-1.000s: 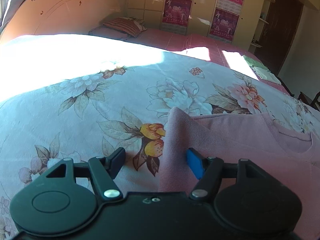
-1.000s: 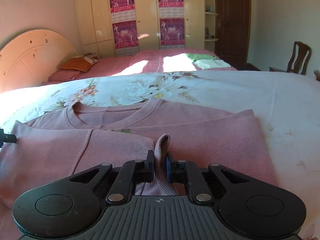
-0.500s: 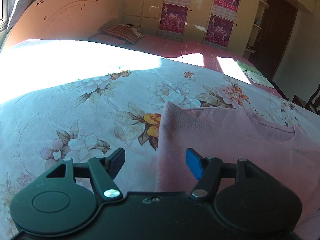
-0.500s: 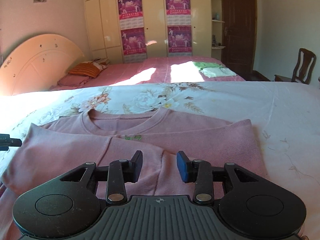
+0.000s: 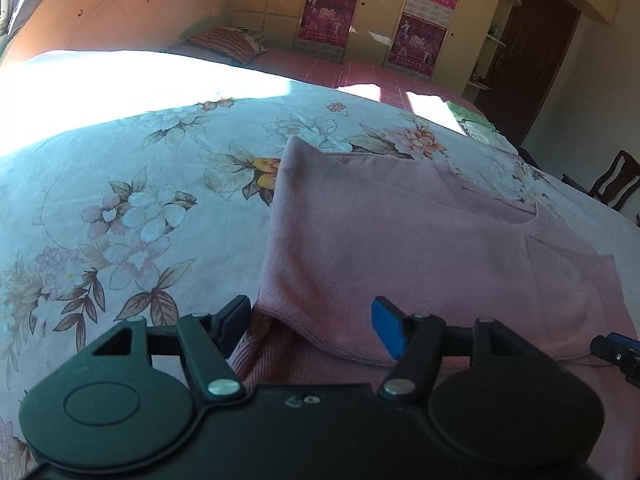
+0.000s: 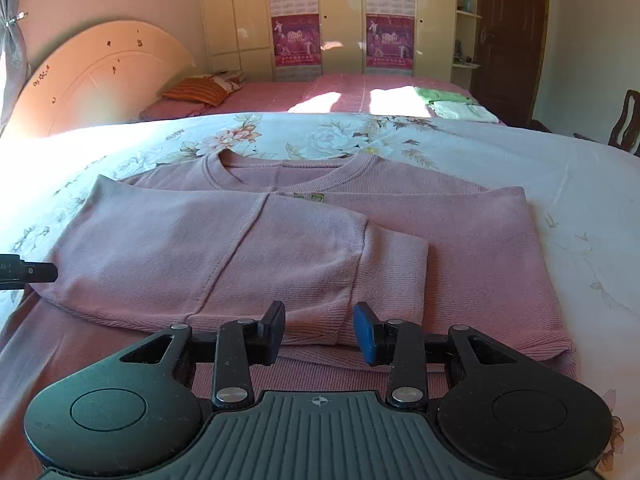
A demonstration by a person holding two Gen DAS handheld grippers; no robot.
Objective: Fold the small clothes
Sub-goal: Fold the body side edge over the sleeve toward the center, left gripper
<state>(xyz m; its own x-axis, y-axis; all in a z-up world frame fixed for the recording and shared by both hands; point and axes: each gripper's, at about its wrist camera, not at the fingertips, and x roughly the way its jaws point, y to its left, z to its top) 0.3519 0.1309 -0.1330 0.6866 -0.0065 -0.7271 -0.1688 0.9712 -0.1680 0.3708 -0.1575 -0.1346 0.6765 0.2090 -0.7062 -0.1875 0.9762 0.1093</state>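
Sweater (image 6: pixel 280 248) lies sleeve-folded, neck label unreadable; left tongs (image 5: pixel 310 320) and right tongs (image 6: pixel 319 330) gape wide, empty.

Floral bedsheet (image 5: pixel 120 208) lies bare to the left of the pink sweater (image 6: pixel 280 248), and pale sheet lies bare to its right, giving open passage on both sides. Both tools, left tool (image 5: pixel 312 320) and right tool (image 6: pixel 319 330), hang spread over the sweater's near edge with nothing between their fingers. The folded sleeve (image 6: pixel 384 264) raises a low ridge just ahead of the right tool.
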